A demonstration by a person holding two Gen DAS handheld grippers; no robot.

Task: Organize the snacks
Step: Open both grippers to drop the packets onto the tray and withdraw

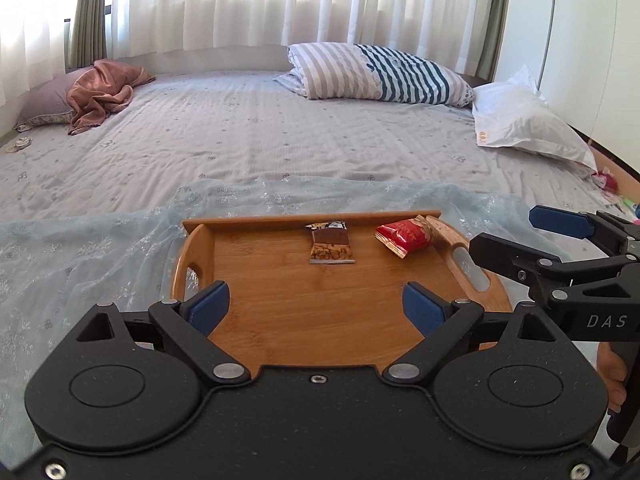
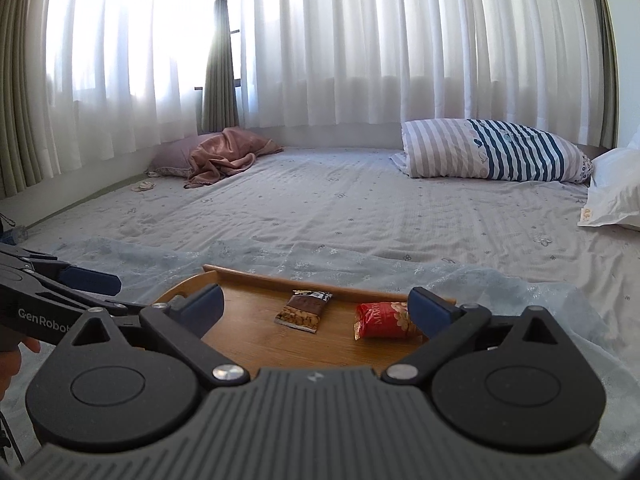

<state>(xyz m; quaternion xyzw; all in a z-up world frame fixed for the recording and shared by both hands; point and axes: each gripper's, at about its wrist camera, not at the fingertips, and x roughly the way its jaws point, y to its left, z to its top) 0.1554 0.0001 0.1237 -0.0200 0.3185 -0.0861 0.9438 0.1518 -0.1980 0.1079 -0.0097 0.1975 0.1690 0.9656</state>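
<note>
A wooden tray (image 1: pixel 304 304) with cut-out handles sits on a pale blue lace cloth on the bed; it also shows in the right wrist view (image 2: pixel 256 336). On it lie a brown nut bar (image 1: pixel 330 242) (image 2: pixel 302 311) and a red snack packet (image 1: pixel 404 235) (image 2: pixel 382 320) near the far right corner. My left gripper (image 1: pixel 316 306) is open and empty over the tray's near part. My right gripper (image 2: pixel 316 306) is open and empty, with its right finger beside the red packet. The right gripper also shows at the right of the left wrist view (image 1: pixel 516 238).
The lace cloth (image 1: pixel 100 248) covers the near part of a grey bed sheet (image 1: pixel 280 136). A striped pillow (image 1: pixel 376 74), a white pillow (image 1: pixel 524 120) and a crumpled pink cloth (image 1: pixel 104 94) lie at the back. Curtains (image 2: pixel 320 40) hang behind.
</note>
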